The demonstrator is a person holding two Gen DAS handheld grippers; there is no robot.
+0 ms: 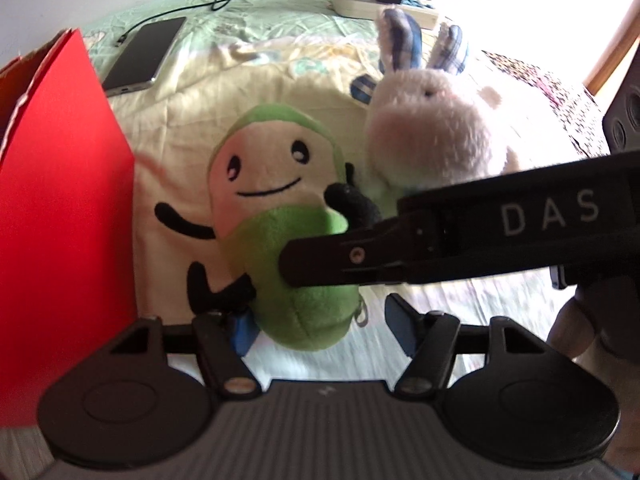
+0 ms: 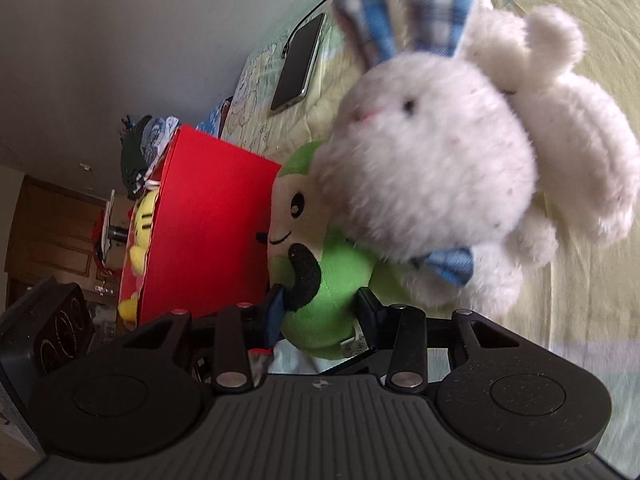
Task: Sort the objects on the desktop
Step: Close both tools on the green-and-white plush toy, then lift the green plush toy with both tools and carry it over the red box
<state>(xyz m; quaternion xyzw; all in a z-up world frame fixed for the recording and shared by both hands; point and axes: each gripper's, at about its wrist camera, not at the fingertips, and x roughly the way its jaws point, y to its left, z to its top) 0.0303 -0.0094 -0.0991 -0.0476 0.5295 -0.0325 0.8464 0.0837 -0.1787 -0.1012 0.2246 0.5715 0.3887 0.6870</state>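
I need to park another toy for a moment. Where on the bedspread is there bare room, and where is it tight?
Bare bedspread lies between the phone, the green plush and the white rabbit. Another free strip runs along the near edge, right of the green plush. Tight spots: the green plush against the red box and against the rabbit, where the right claw reaches in.

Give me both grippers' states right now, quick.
Left gripper: open, jaws astride the green plush, not gripping.
Right gripper: jaws around the green plush; grip cannot be told.
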